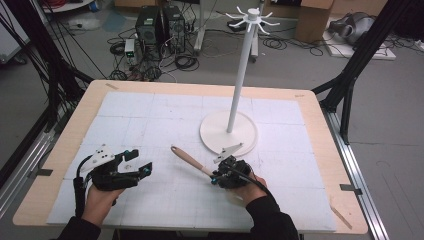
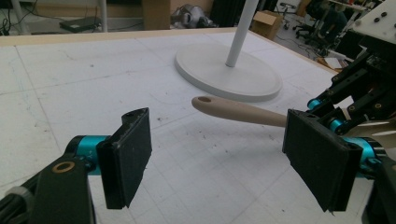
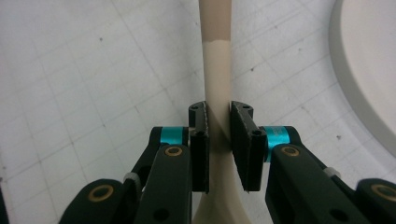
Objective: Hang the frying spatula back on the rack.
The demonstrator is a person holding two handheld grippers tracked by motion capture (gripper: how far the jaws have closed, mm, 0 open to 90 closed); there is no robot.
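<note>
A beige kitchen utensil (image 1: 187,160) with a long handle and a hole at its tip points up and to the left from my right gripper (image 1: 215,176). In the right gripper view the two pads press on the utensil's pale neck (image 3: 215,56), so the right gripper (image 3: 218,135) is shut on it. The handle (image 2: 238,111) hangs just above the white mat. My left gripper (image 1: 140,162) rests at the front left of the table. It (image 2: 224,154) stands open, jaws wide apart with nothing between them. A tall white hook stand (image 1: 240,75) rises from a round base (image 1: 215,135) behind the utensil.
The white gridded mat (image 1: 150,125) covers a wooden table (image 1: 75,125). The stand's base (image 2: 229,72) lies close behind the right hand, and its edge (image 3: 369,60) is to the right of the utensil. Computers and cables sit on the floor beyond the table.
</note>
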